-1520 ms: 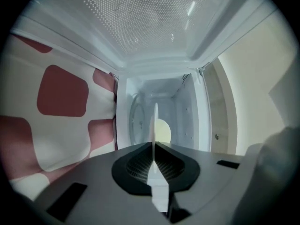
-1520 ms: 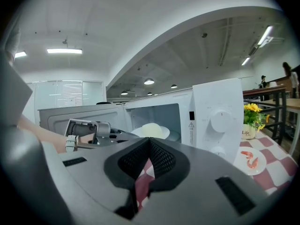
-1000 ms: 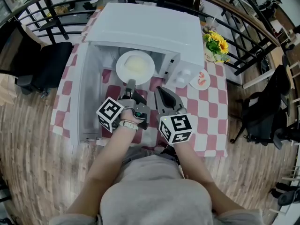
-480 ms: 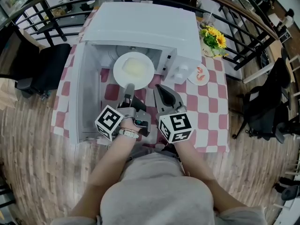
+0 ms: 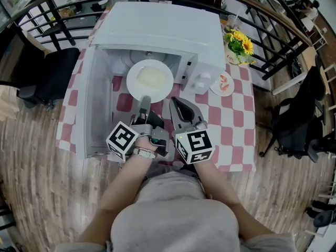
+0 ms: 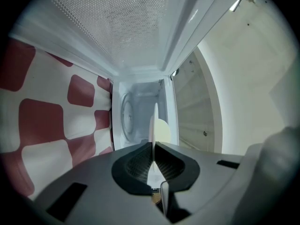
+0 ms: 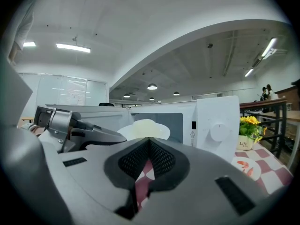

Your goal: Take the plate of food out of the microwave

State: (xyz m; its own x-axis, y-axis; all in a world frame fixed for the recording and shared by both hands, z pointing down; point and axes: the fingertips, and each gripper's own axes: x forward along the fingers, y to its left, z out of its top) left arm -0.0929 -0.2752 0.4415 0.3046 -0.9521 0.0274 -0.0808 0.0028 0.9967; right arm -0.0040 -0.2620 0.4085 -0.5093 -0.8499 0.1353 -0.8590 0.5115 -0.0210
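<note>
At the far left of the head view, noting the microwave door [image 5: 97,106] hanging wide open over the checked tablecloth [image 5: 233,125], with the white microwave [image 5: 163,30] behind it. Moving right, finding the plate [image 5: 134,70] of pale food [image 5: 151,77] sitting level at the mouth of the oven cavity, its near part out over the cloth. Pinching its near rim with the left gripper [image 5: 145,102], jaws almost together on the thin edge. Confirming that in the left gripper view, with the plate showing edge-on between the ribbed pads [image 6: 136,163]. Judging the plate as stiff, glazed and slippery, fairly heavy for a single hold at the rim, breakable under a drop, and likely wanting to droop away from the grip under its own load. Judging the food as soft and apt to slide under any tilt. Favouring a deep bite on the rim, kept level, with a second hold on the right-hand rim for balance. Continuing right, seeing the right gripper [image 5: 177,103] hovering just beside the left one, jaws closed together on nothing, only cloth showing below them. Ending at the far right with a small dish [image 5: 223,84] and a pot of yellow flowers [image 5: 239,45], both well apart from the plate.
</note>
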